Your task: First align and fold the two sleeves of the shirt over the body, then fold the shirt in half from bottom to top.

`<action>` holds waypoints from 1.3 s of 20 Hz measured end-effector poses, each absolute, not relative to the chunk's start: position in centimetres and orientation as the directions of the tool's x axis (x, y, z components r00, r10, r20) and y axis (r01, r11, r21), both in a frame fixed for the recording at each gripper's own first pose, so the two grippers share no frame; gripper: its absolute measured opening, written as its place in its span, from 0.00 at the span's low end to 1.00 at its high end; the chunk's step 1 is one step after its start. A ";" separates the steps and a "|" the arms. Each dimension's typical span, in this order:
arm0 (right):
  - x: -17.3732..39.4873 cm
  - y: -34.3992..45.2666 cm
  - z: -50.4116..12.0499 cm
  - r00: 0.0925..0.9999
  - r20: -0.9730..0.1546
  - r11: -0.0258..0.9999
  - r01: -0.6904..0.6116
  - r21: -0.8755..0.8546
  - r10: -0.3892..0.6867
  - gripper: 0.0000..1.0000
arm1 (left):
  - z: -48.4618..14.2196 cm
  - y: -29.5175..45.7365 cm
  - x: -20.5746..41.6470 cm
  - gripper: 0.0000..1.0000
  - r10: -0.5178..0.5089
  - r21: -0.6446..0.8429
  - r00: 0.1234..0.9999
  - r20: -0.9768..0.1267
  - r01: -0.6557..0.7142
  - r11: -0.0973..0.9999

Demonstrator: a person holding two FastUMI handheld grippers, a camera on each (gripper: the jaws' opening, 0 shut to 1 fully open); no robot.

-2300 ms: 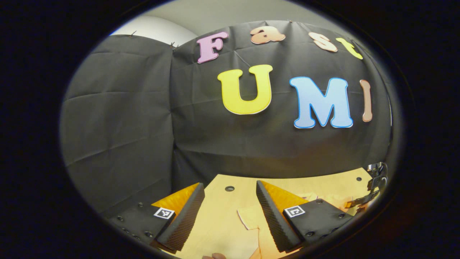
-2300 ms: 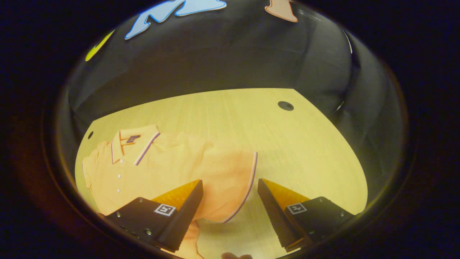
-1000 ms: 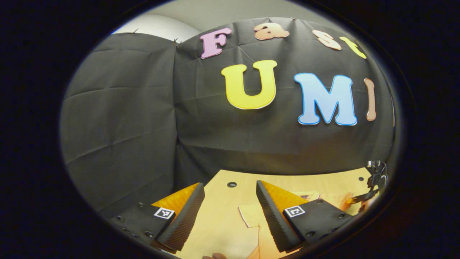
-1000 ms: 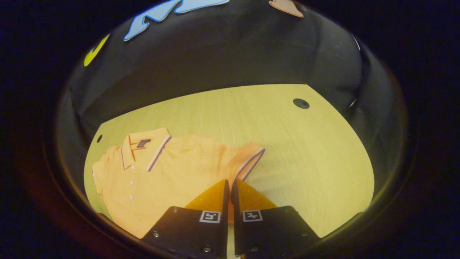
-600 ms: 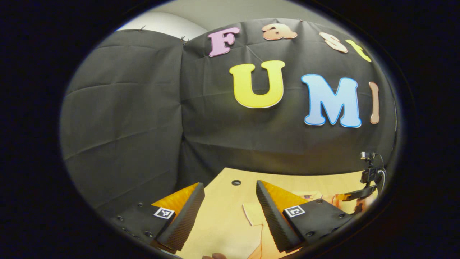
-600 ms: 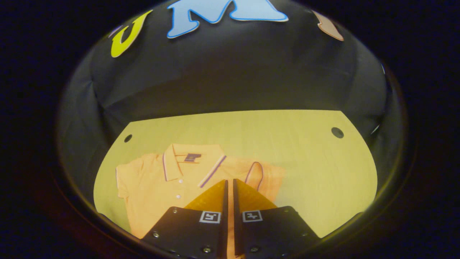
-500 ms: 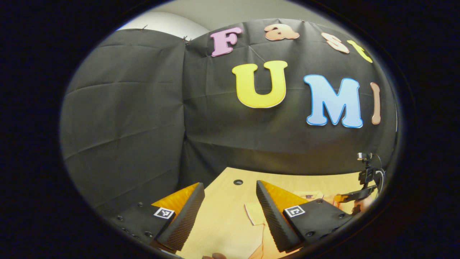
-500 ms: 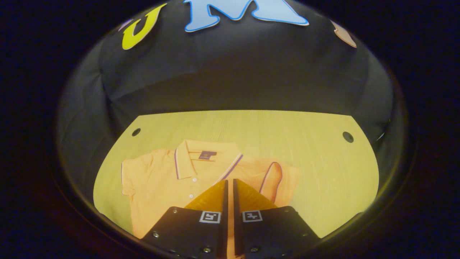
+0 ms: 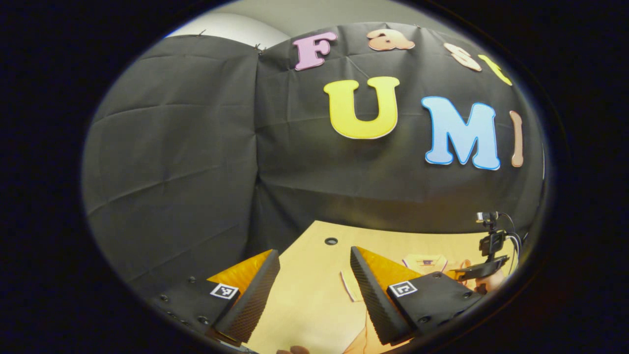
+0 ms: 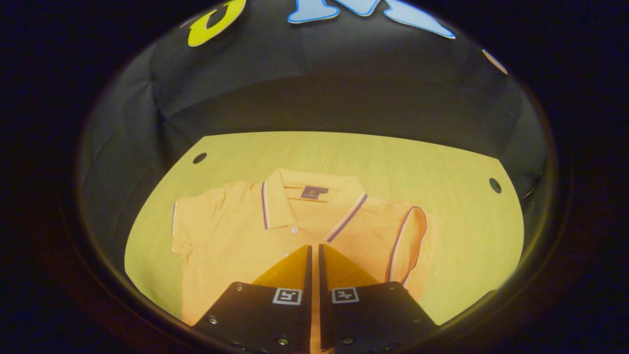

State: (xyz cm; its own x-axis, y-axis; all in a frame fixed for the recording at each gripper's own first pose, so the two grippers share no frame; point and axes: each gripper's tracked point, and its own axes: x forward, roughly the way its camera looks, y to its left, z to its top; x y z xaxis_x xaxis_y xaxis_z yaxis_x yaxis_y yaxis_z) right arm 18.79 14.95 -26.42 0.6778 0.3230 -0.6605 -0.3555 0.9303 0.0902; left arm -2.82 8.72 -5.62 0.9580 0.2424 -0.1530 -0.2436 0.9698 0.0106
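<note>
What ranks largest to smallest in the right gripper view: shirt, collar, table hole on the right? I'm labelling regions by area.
1. shirt
2. collar
3. table hole

The fisheye lens bends proportions, but the gaps are plain.

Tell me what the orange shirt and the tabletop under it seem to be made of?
The shirt looks like soft matte knit cloth, probably cotton polo fabric: it drapes, its sleeve folds over limply, and it has a trimmed collar with buttons. The table looks like pale wood or wood-look laminate: fine straight grain lines, smooth flat finish.
</note>
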 end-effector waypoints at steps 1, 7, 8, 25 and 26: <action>18.7 14.8 -26.1 0.682 -0.659 0.933 -0.348 0.089 0.317 0.08 | -6.1 8.6 -2.4 0.94 0.229 0.009 0.959 -0.166 -0.231 0.973; 17.1 13.6 -22.8 0.705 -0.623 0.934 -0.333 0.131 0.339 0.09 | -10.3 6.8 2.4 0.96 0.133 -0.017 0.966 -0.223 -0.140 0.990; 16.8 13.3 -22.2 0.715 -0.612 0.935 -0.330 0.130 0.338 0.13 | -11.3 6.3 3.3 0.96 0.113 -0.024 0.964 -0.239 -0.122 0.992; 5.5 9.3 -11.9 0.827 -0.478 0.955 -0.232 0.186 0.294 0.55 | -33.8 3.0 15.2 0.95 0.000 -0.062 0.811 -0.586 -0.045 0.997; 5.1 8.8 -12.1 0.829 -0.485 0.959 -0.218 0.182 0.280 0.55 | -34.5 3.2 15.5 0.95 0.002 -0.061 0.801 -0.599 -0.049 0.997</action>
State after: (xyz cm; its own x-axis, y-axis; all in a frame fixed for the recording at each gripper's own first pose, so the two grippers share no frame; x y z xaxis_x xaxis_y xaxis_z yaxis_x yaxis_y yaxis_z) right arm 5.11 8.80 -12.13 0.8287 0.2800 -0.4846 -0.2176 0.9589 0.1820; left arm 15.53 3.16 -34.53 0.8006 0.0024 -0.5992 -0.0488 0.9969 -0.0611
